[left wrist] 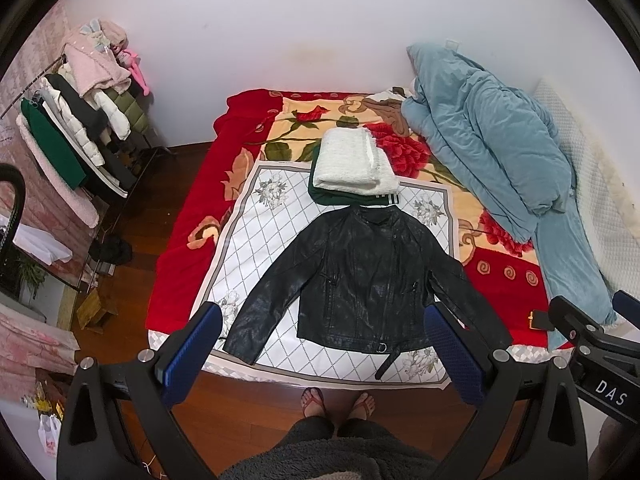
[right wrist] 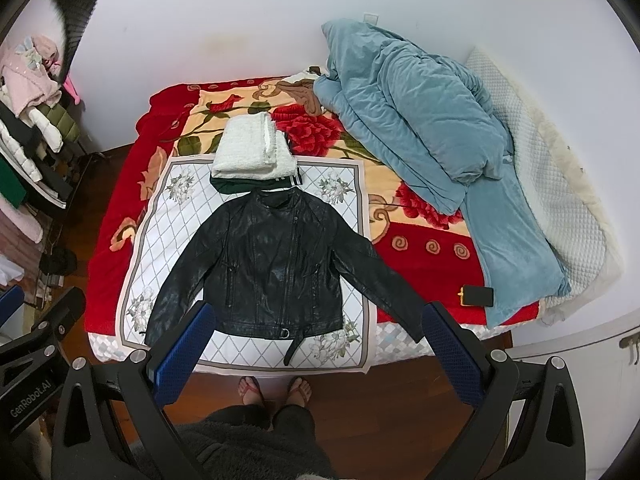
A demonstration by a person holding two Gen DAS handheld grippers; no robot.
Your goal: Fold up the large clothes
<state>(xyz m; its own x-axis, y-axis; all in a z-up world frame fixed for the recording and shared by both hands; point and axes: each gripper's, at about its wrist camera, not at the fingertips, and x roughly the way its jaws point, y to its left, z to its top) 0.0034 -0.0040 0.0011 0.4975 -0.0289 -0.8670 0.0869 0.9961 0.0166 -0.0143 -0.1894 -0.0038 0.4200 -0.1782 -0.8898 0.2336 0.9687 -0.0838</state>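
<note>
A bed point(left wrist: 184, 264) draped in a red floral blanket point(left wrist: 296, 120) fills the room, with a crumpled blue duvet point(left wrist: 492, 148) heaped along its right edge and a white diamond-patterned cloth point(left wrist: 256, 216) spread over the near half. On that cloth a black leather jacket point(left wrist: 360, 272) lies face up, collar toward the far edge, both sleeves angled out toward the near corners and a belt strap trailing past the hem over the near edge. Just beyond the collar sits a stack of two folded garments, a white fleecy one point(left wrist: 352, 160) on top of a dark green one point(left wrist: 332, 196). A dark phone point(right wrist: 476, 295) rests near the bed's right edge, beside the duvet's tail.

The left gripper point(left wrist: 332, 354) and the right gripper point(right wrist: 320, 354) hover above the near edge, jaws spread wide, holding nothing.

Risks from here appear modest but real: stiff leather may spring back out of a crease, the loose strap could snag a finger or drag the hem askew, and a sleeve swung inward might pull the smooth cloth beneath it. Folding upward could also nudge the finished stack.

Legible lettering: "DAS" on the right gripper's body in the left view, "GenRobot.AI" on the left gripper's body in the right view.
</note>
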